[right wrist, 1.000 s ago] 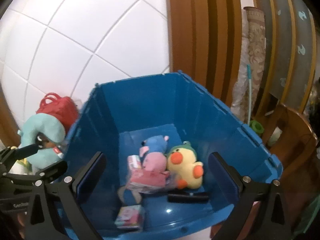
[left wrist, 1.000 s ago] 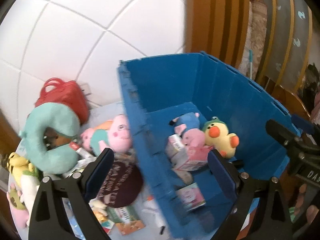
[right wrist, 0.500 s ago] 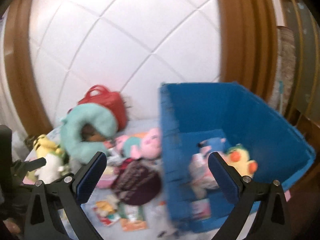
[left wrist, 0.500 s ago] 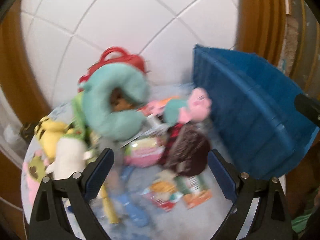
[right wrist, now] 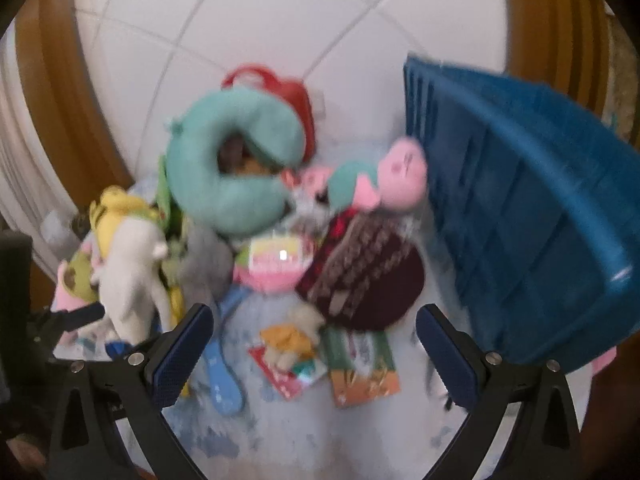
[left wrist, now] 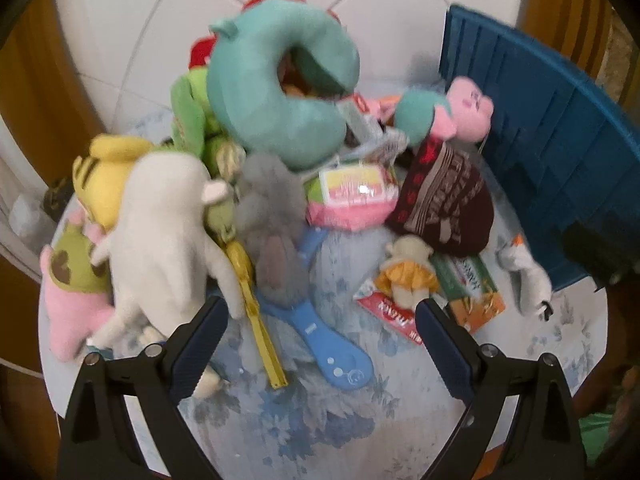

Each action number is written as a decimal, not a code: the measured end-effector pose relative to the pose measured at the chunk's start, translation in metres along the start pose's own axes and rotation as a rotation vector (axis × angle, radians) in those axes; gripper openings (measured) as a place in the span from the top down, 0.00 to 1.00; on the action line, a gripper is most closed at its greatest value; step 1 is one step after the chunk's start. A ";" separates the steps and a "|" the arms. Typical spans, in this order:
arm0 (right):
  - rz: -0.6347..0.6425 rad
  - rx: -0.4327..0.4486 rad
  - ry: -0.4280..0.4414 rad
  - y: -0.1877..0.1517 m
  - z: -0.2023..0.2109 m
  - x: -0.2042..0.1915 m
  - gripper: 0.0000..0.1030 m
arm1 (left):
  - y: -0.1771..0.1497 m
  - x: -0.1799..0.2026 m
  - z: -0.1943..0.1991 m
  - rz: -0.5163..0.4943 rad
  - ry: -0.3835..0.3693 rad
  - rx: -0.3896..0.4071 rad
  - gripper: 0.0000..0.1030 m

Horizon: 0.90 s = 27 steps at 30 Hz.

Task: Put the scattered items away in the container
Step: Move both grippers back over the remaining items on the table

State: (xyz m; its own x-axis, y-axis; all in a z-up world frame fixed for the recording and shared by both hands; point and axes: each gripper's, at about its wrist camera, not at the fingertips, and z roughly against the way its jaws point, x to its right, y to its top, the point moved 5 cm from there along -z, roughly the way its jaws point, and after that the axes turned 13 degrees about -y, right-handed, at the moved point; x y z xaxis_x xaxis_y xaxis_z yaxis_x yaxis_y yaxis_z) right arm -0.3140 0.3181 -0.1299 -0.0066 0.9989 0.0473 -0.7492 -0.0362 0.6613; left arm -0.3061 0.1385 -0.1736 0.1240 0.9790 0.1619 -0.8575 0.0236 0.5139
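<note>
White tiles back our desk (left wrist: pixel 320 420); both tools, left (left wrist: pixel 320 344) and right (right wrist: pixel 314 350), spread empty, choosing a toy; next, close on the brush (left wrist: pixel 320 332) ahead.

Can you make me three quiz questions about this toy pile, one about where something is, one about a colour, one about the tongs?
1. Where is the ribbed blue plastic crate?
A. right of the pile
B. left of the pile
C. under the pile

2. What colour is the curved plush neck pillow?
A. purple
B. teal
C. black

3. How are the left tongs?
A. shut on a toy
B. shut on nothing
C. open and empty

Answers:
1. A, its wall stands at the right edge of the toys.
2. B, it is teal all over.
3. C, the tips are spread wide with only the flowered blue tablecloth between them.
</note>
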 end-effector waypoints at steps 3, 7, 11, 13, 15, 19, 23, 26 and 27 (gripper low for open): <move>0.014 -0.050 -0.006 -0.014 -0.025 0.002 0.00 | -0.007 0.005 -0.024 0.009 0.005 -0.042 0.07; 0.029 -0.114 0.009 -0.030 -0.058 0.013 0.03 | -0.012 0.011 -0.050 0.021 0.016 -0.082 0.07; 0.040 -0.175 0.000 -0.044 -0.088 0.022 0.38 | -0.018 0.014 -0.075 0.029 0.004 -0.119 0.07; 0.025 -0.215 -0.005 -0.053 -0.103 0.027 0.38 | -0.018 0.017 -0.088 0.027 -0.004 -0.131 0.07; 0.012 -0.231 -0.033 -0.062 -0.117 0.035 0.38 | -0.014 0.021 -0.101 0.013 -0.021 -0.130 0.07; -0.024 -0.237 -0.105 -0.075 -0.132 0.055 0.38 | -0.005 0.035 -0.131 -0.035 -0.057 -0.143 0.07; -0.070 -0.260 -0.160 -0.092 -0.140 0.076 0.38 | -0.001 0.048 -0.161 -0.080 -0.090 -0.174 0.07; -0.109 -0.239 -0.193 -0.098 -0.135 0.089 0.38 | -0.002 0.055 -0.180 -0.117 -0.086 -0.203 0.15; -0.118 -0.230 -0.207 -0.099 -0.133 0.092 0.38 | -0.003 0.056 -0.185 -0.122 -0.093 -0.215 0.20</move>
State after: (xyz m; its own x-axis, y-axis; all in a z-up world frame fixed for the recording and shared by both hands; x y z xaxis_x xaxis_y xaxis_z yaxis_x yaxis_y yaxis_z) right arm -0.3286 0.4181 -0.2911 0.2065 0.9673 0.1471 -0.8668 0.1110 0.4862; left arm -0.3885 0.2303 -0.3217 0.2697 0.9436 0.1918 -0.9185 0.1924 0.3454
